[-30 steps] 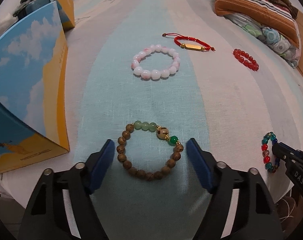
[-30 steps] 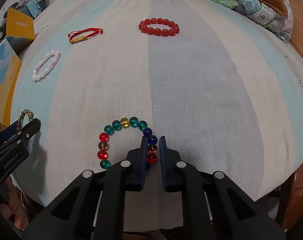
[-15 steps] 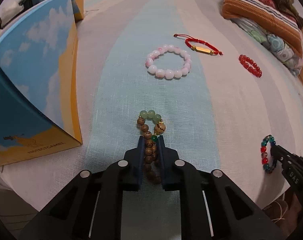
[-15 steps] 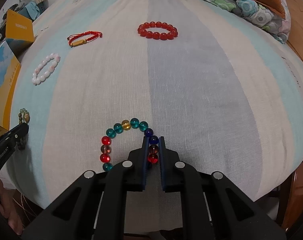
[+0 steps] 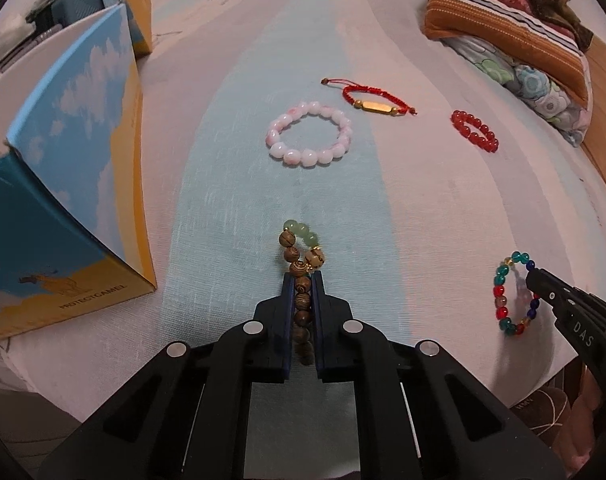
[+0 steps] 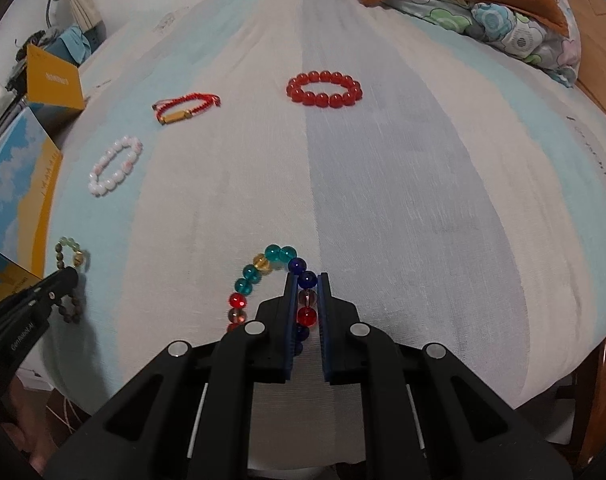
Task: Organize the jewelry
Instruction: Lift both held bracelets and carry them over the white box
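My left gripper (image 5: 303, 278) is shut on the wooden bead bracelet (image 5: 301, 264) with green beads, squeezed flat between the pads over the striped bedsheet. My right gripper (image 6: 306, 280) is shut on one side of the multicolour glass bead bracelet (image 6: 259, 272); that bracelet also shows in the left wrist view (image 5: 503, 292). A pink-white bead bracelet (image 5: 309, 140), a red cord bracelet with a gold bar (image 5: 373, 100) and a red bead bracelet (image 5: 475, 130) lie farther back on the sheet.
A blue and yellow cardboard box (image 5: 63, 184) stands open at the left. Folded blankets and a pillow (image 5: 511, 28) lie at the back right. The bed's front edge is just below both grippers.
My left gripper has closed on the wooden bracelet, squeezing it narrow, and has lifted it slightly. My right gripper stays shut on the multicolour bracelet, which has shifted a little.
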